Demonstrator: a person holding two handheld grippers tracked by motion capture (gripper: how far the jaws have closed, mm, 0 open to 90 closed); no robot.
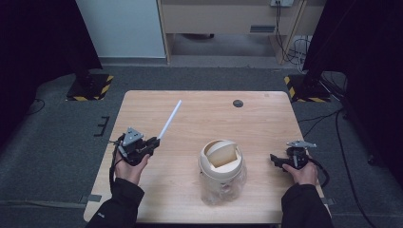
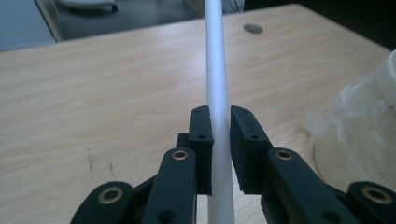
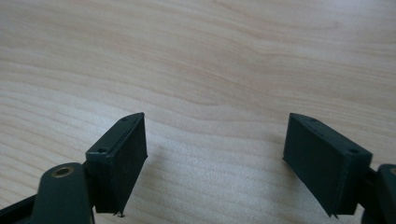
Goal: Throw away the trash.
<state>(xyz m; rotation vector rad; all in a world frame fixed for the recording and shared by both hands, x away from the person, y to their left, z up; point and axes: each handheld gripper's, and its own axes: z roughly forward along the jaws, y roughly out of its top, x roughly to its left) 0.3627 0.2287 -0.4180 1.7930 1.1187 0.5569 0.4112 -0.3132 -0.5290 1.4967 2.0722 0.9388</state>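
- Fingers (image 2: 201, 135) of the left gripper (image 1: 153, 142) are clamped on a white tube (image 2: 217, 84), one pad on each side of it; the left gripper view has the tube running up between the black pads and on past them.
- From the high view, the tube (image 1: 169, 120) slants away from the gripper toward the far left of the table, its far end off the wood as best I can judge.
- Right gripper (image 1: 275, 159) is at the near right with its jaws apart and nothing between them, bare wood under them in the right gripper view.
- Progress, as I judge it: the tube is picked up, so the grasp is done; where it belongs is not settled. A cream-coloured container (image 1: 221, 161) with a swing-flap lid and a clear lower body stands near the middle of the table, between the two hands, and the tube is well apart from it. If it goes in there, carrying and inserting are left.
- Table (image 1: 199, 107) is light wood grain, with a small dark round disc (image 1: 237, 103) near the far edge.
- Around it is grey carpet, dark stands with yellow-black hazard striping on their bases (image 1: 90, 88) at far left and far right, a pale wooden cabinet and loose cables at the far wall.
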